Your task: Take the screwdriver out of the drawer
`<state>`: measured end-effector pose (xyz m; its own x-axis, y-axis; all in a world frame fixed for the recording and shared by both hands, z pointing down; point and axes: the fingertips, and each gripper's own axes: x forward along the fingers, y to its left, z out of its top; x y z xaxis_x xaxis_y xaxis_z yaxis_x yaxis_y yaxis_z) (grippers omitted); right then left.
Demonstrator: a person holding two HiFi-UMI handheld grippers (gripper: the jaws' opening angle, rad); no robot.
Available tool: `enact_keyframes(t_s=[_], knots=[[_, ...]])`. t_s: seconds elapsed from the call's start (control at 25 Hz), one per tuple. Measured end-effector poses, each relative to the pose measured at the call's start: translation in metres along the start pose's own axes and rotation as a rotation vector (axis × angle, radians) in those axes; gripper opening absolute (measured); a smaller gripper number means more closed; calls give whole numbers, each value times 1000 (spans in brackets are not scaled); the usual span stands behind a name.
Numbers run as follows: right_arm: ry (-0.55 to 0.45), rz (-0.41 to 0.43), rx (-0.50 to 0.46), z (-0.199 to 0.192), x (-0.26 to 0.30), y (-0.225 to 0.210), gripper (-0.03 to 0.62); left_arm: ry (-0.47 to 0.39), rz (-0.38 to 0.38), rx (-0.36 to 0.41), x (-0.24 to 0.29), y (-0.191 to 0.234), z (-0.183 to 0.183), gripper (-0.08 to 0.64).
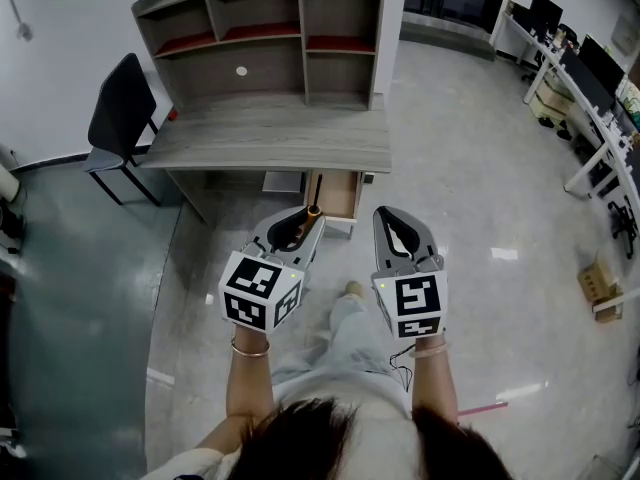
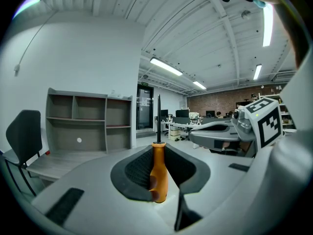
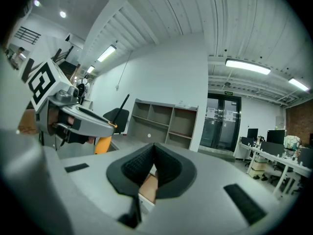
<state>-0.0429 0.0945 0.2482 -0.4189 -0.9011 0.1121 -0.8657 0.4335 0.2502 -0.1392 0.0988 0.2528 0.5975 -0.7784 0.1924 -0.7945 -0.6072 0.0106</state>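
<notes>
Extraction looks complete. In the head view the left gripper holds the screwdriver clear of the open drawer under the tabletop, which has a shelf unit at its back, a black chair beside it and glossy floor around. Left gripper view: the pads clamp the orange handle, shaft upright. Right gripper view: the right gripper is closed on nothing. Next, I judge, comes setting the tool down somewhere steady

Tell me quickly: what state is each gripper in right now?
Left gripper: shut on the screwdriver.
Right gripper: shut, nothing held.
</notes>
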Motion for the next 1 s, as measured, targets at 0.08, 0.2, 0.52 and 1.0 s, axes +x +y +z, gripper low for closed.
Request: enact_keyframes(t_s=[0.08, 0.2, 0.52, 1.0], knots=[[1, -1, 2, 0, 0, 0, 26, 2, -2, 0, 0, 0, 0, 80], [4, -4, 4, 0, -1, 0, 26, 8, -5, 1, -1, -2, -1, 80], [15, -16, 4, -3, -3, 1, 26, 15, -7, 21, 0, -3, -2, 80], [28, -18, -1, -5, 7, -3, 26, 8, -23, 19, 8, 1, 2, 80]])
